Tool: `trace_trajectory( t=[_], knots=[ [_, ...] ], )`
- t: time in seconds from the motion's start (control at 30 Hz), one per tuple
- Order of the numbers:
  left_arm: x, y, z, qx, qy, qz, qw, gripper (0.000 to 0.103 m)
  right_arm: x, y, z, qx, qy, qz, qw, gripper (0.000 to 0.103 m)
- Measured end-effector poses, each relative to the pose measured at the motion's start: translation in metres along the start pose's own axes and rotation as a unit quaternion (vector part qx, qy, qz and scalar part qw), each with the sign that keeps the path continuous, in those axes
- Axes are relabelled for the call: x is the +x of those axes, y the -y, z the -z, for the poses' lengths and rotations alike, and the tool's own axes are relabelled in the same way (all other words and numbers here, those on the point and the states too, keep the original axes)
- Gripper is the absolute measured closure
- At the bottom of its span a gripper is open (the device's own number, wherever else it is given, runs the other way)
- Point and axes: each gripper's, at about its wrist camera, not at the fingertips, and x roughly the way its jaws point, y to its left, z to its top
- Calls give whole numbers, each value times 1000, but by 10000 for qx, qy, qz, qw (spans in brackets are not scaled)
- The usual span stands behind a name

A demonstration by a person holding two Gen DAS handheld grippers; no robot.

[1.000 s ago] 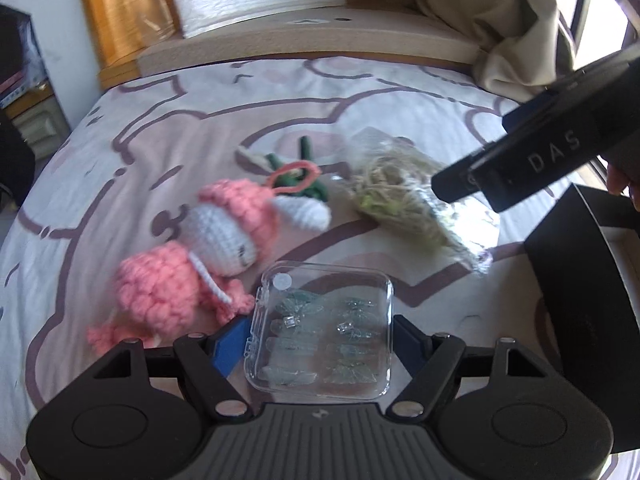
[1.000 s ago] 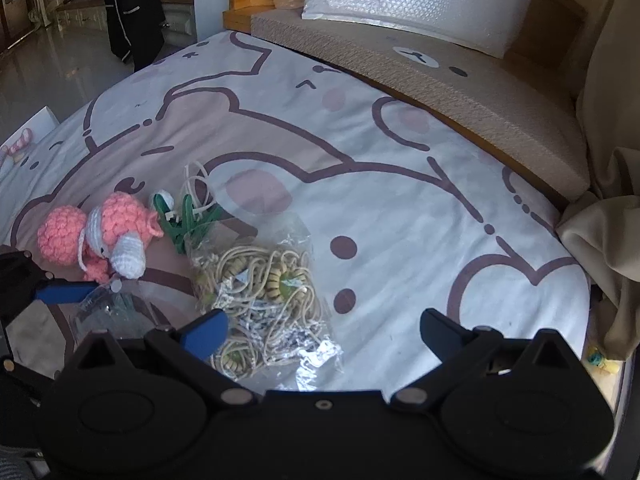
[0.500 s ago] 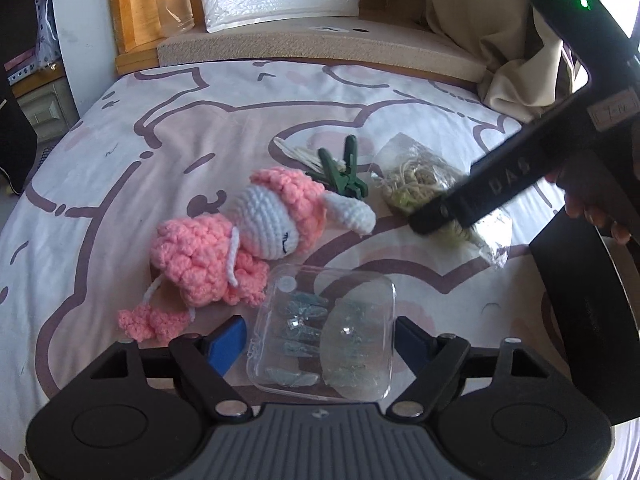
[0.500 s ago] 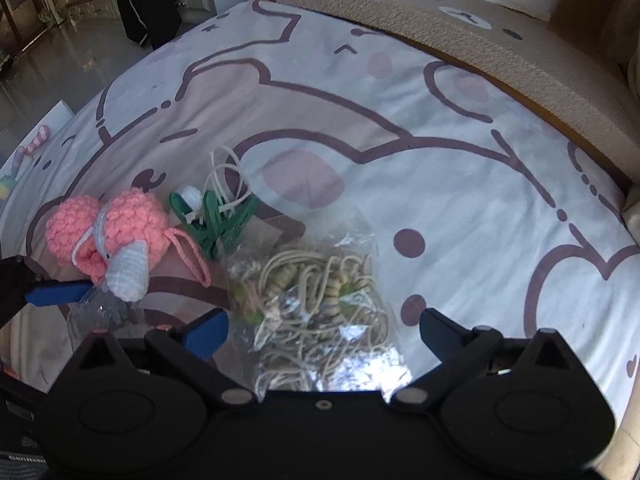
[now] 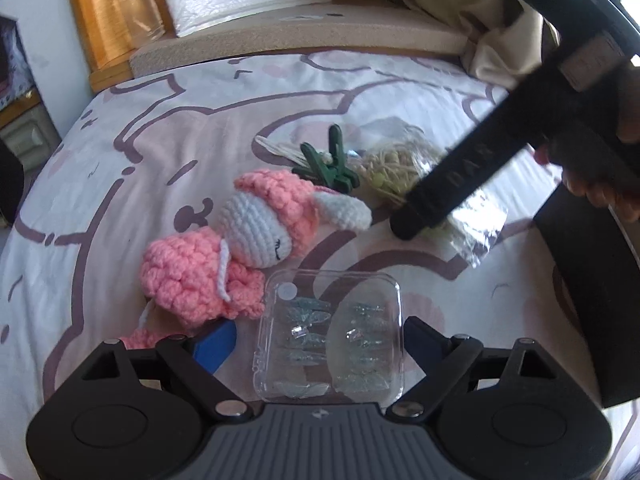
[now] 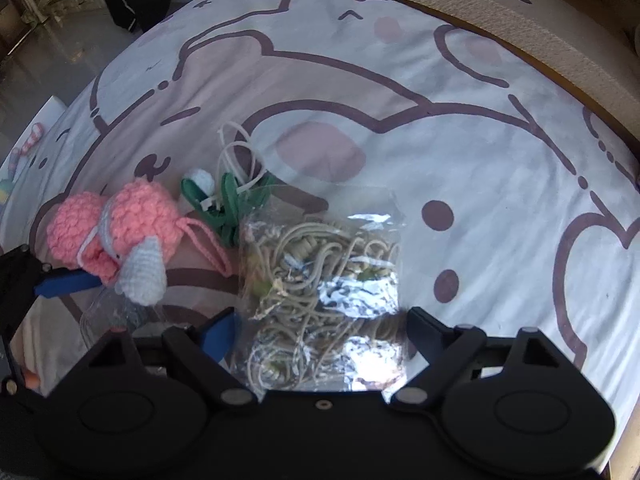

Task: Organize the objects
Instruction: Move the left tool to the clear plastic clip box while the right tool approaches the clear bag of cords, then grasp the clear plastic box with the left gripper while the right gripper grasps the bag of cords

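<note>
Clear plastic case lies on the bedsheet between your left gripper fingers, jaws apart and not yet gripping. Your right gripper likewise straddles the bagged cords with jaws apart. Judged step: pre-grasp on both. Next, close each squarely, avoiding the crochet doll.

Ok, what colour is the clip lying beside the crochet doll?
Dark green. The clip shows best in the left wrist view, just past the pink doll.
</note>
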Motion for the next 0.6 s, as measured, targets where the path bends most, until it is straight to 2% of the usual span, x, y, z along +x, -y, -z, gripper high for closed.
trace_trajectory(
  t=[0.07,0.2,0.4,0.6],
  knots=[
    [1,0,-2,3,-67,10,10000,14,1,-1,0,52,40,89,9999,16],
    [-2,-2,-5,7,-97,122,9999,29,-4,-2,4,93,145,129,9998,23],
    [-6,1,-2,-71,-119,126,9998,30,-14,-15,23,16,348,135,9993,32],
    [-20,-5,1,-373,-112,186,9991,30,-31,-15,41,436,610,212,9970,36]
  ],
)
